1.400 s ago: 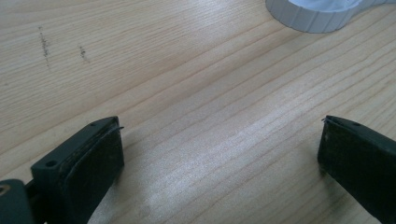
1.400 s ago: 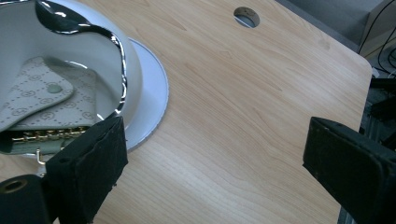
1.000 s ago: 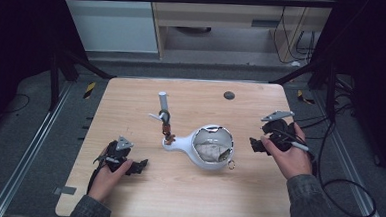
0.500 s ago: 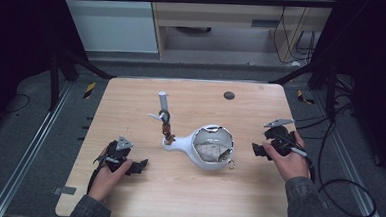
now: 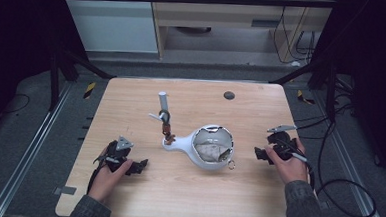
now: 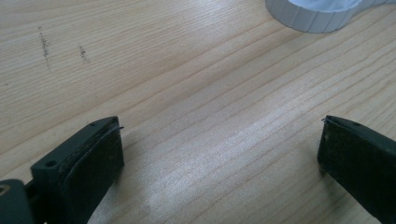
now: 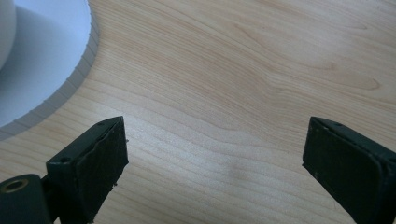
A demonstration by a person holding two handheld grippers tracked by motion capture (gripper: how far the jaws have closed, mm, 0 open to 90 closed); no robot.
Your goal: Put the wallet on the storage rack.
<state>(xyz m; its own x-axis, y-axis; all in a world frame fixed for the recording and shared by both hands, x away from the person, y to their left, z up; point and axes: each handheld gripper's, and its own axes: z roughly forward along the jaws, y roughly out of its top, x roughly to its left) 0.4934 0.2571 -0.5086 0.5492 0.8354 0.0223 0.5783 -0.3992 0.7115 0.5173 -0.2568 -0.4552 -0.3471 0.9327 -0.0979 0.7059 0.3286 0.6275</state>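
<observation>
A small dark disc (image 5: pixel 228 95) lies on the wooden table (image 5: pixel 246 191), far side.

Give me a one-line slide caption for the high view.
Two open hand-held grippers, left and right, flank a white pear-shaped holder on a wooden table.

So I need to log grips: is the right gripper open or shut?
Open. In its own view the right gripper has its jaws wide apart with only bare table between them.
</observation>
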